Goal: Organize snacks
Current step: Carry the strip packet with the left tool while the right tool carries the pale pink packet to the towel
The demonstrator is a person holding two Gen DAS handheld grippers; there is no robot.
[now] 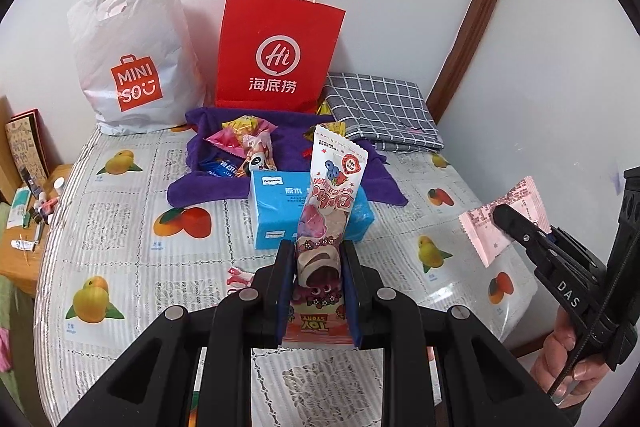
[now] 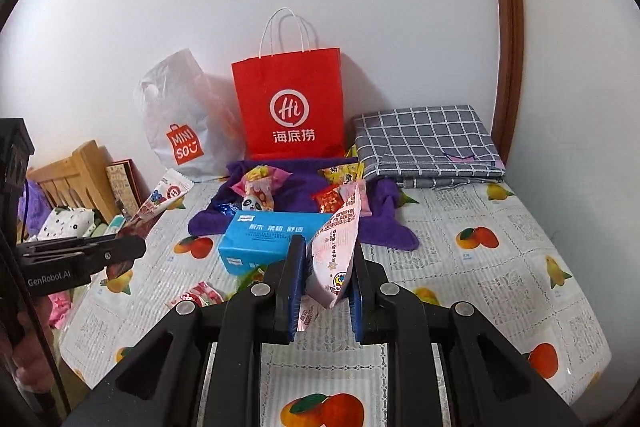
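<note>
My left gripper [image 1: 316, 259] is shut on a long white and pink Toy Story snack packet [image 1: 334, 187], held upright above the table; it also shows in the right wrist view [image 2: 162, 201]. My right gripper [image 2: 326, 259] is shut on a pale pink snack packet [image 2: 338, 239], seen at the right of the left wrist view [image 1: 502, 223]. More snacks [image 1: 248, 143] lie on a purple cloth [image 1: 288, 143] behind a blue tissue box [image 1: 280, 207]. A small pink wrapper [image 1: 238, 277] lies on the tablecloth near my left fingers.
A red paper bag [image 1: 278, 51] and a white Miniso bag [image 1: 132, 55] stand against the back wall. A folded grey checked cloth [image 1: 380, 111] lies at the back right. A wooden side table [image 1: 28, 227] with small items stands left of the fruit-print tablecloth [image 1: 120, 227].
</note>
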